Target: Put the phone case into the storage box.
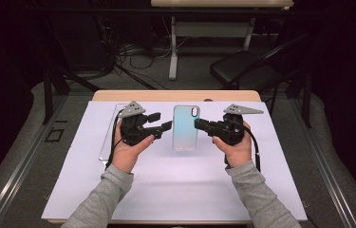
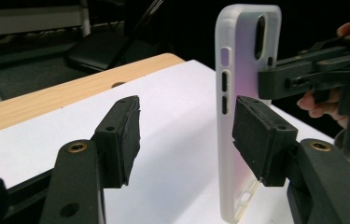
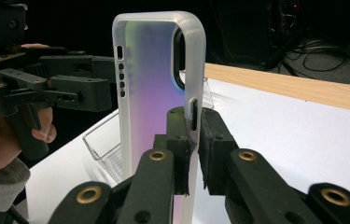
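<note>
Table [image 1: 175,96]: light wood top, its far edge bare; a white sheet [image 1: 175,190] covers the rest up to the near edge.
Floor [image 1: 19,156]: grey carpet, with a metal rail [image 1: 21,166] running along it on the left and another on the right.
Chair [image 1: 242,66]: black, folding, beyond the table's far right corner.
Second table [image 1: 213,19]: pale top on a white leg, at the back of the room.
Cables [image 1: 133,54]: a dark tangle on the floor beneath it.
Walls: dark, nothing to make out.
Light: bright on the sheet, dim all round.
</note>
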`<state>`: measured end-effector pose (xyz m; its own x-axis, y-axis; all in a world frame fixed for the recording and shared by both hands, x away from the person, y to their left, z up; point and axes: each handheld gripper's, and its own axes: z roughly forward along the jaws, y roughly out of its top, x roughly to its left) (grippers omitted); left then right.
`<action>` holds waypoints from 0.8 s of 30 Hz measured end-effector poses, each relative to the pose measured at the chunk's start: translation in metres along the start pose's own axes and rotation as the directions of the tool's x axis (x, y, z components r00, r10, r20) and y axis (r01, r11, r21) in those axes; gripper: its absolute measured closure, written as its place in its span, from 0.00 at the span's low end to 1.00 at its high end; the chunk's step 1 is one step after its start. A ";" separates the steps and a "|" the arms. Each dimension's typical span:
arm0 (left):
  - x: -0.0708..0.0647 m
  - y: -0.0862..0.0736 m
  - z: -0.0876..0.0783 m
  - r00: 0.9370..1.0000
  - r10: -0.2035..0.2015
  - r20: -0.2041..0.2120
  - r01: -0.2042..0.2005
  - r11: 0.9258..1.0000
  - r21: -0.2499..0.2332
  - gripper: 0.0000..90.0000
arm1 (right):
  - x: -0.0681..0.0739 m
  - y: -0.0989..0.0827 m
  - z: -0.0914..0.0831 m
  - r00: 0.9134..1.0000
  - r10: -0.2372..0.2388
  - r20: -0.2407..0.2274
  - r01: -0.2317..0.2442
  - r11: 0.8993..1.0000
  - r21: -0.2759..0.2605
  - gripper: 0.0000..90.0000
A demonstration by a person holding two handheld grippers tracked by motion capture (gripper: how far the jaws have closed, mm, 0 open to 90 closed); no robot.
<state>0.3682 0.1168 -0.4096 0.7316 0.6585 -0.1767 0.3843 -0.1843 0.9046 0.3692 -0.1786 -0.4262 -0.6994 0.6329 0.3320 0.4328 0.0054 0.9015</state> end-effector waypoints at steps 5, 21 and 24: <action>0.001 0.001 -0.001 1.000 -0.019 -0.009 0.019 1.000 0.002 0.43 | 0.002 -0.001 0.001 1.000 -0.018 0.014 0.018 1.000 0.001 0.93; 0.001 0.004 -0.004 0.999 -0.032 -0.003 0.032 0.999 -0.021 0.38 | 0.008 -0.003 0.003 0.998 -0.052 0.034 0.052 0.999 -0.008 0.93; 0.001 0.004 -0.004 1.000 -0.029 0.000 0.029 0.999 -0.022 0.38 | 0.008 -0.003 0.002 0.998 -0.056 0.035 0.056 0.998 -0.007 0.93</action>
<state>0.3682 0.1195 -0.4043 0.7201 0.6635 -0.2031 0.3933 -0.1491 0.9072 0.3634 -0.1714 -0.4269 -0.7023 0.6581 0.2715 0.3890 0.0353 0.9206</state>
